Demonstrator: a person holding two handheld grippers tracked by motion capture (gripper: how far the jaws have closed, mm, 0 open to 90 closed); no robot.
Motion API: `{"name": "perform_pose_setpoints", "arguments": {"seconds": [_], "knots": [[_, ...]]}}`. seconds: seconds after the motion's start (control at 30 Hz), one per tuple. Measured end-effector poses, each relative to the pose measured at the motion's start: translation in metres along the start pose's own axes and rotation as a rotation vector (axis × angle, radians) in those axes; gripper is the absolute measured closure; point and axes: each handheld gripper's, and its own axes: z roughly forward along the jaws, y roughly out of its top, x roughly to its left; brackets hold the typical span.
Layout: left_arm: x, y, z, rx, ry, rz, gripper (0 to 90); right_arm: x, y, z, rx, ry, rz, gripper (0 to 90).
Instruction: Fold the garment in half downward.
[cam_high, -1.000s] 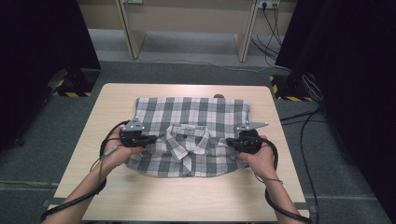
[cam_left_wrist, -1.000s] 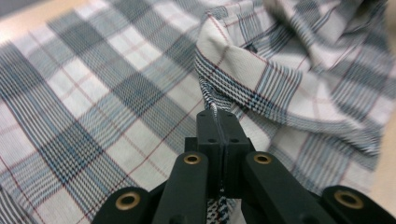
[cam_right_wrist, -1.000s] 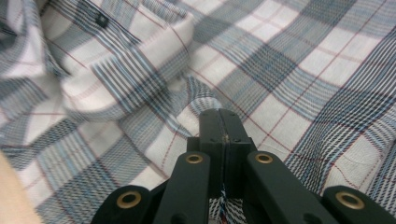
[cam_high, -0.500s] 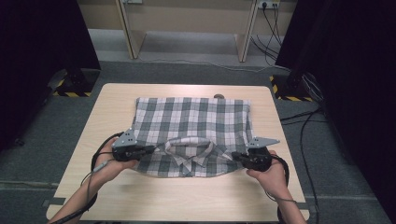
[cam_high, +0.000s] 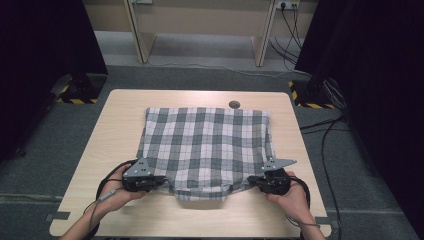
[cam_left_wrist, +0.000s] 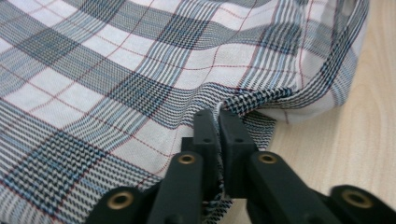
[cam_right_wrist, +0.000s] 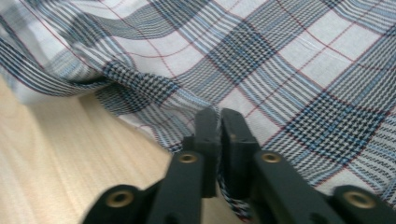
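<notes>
A plaid shirt (cam_high: 207, 145) lies folded flat on the wooden table (cam_high: 100, 130), its near edge close to the person. My left gripper (cam_high: 162, 183) sits at the shirt's near left corner, hand behind it. In the left gripper view its jaws (cam_left_wrist: 218, 114) pinch a ridge of the plaid cloth (cam_left_wrist: 116, 84). My right gripper (cam_high: 253, 182) sits at the near right corner. Its jaws (cam_right_wrist: 219, 114) also pinch a fold of the cloth (cam_right_wrist: 280, 70). Both pairs of jaws have just been opening slightly, with fabric still between them.
A round cable hole (cam_high: 234, 104) sits near the table's far edge, just beyond the shirt. Bare wood runs along the near edge (cam_high: 210, 220) and both sides. Cables (cam_high: 325, 125) trail on the floor at the right.
Both grippers drew the cloth toward the person and down to the table. The shirt's collar, seen earlier, is now covered by the folded-over layer.
</notes>
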Motion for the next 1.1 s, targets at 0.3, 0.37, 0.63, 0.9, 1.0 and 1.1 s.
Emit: {"name": "perform_pose_setpoints", "arguments": {"seconds": [0.3, 0.37, 0.63, 0.9, 1.0, 1.1], "knots": [[0.016, 0.001, -0.031, -0.175, 0.066, -0.104, 33.8, -0.008, 0.013, -0.028, -0.199, -0.016, 0.087, 44.8], [0.023, -0.001, -0.037, -0.190, 0.101, -0.138, 28.2, -0.014, 0.015, -0.032, -0.227, -0.048, 0.120, 41.1], [0.056, -0.010, -0.046, -0.226, 0.231, -0.279, 21.1, -0.041, 0.016, -0.034, -0.243, -0.210, 0.196, 27.6], [0.084, -0.011, -0.047, -0.184, 0.354, -0.373, 22.1, -0.062, 0.011, -0.027, -0.205, -0.328, 0.301, 24.6], [0.084, -0.013, -0.049, -0.176, 0.355, -0.369, 22.2, -0.062, 0.008, -0.028, -0.199, -0.333, 0.315, 24.7], [0.081, -0.014, -0.054, -0.172, 0.358, -0.337, 22.2, -0.061, 0.007, -0.031, -0.189, -0.337, 0.323, 24.6]]}}
